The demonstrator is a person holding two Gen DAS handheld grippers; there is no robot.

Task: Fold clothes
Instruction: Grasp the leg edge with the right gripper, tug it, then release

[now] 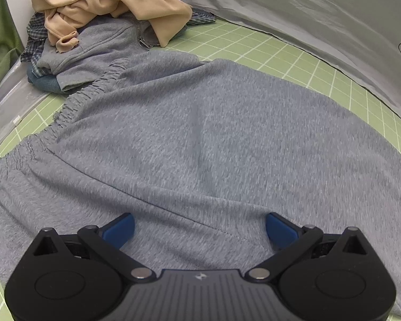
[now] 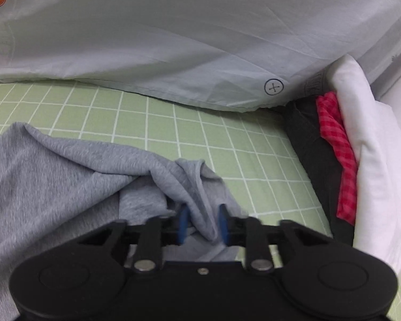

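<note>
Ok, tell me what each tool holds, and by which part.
The right tool pinches a bunched fold at the edge of the grey pants. The left tool is open above them, holding nothing.

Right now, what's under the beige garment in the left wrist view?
The beige garment tops a pile: a grey zip-up directly beneath, plaid fabric at the left edge, something dark blue at the bottom. Anything deeper in the pile is covered.

The left gripper [image 1: 199, 227] hangs over grey pants [image 1: 200, 144], with its blue pads [image 1: 120, 228] standing wide apart above the cloth. The pants lie spread on a green checked sheet [image 1: 288, 53]. Behind them is a pile of clothes [image 1: 93, 34] with a beige garment [image 1: 107, 2] on top.
</note>
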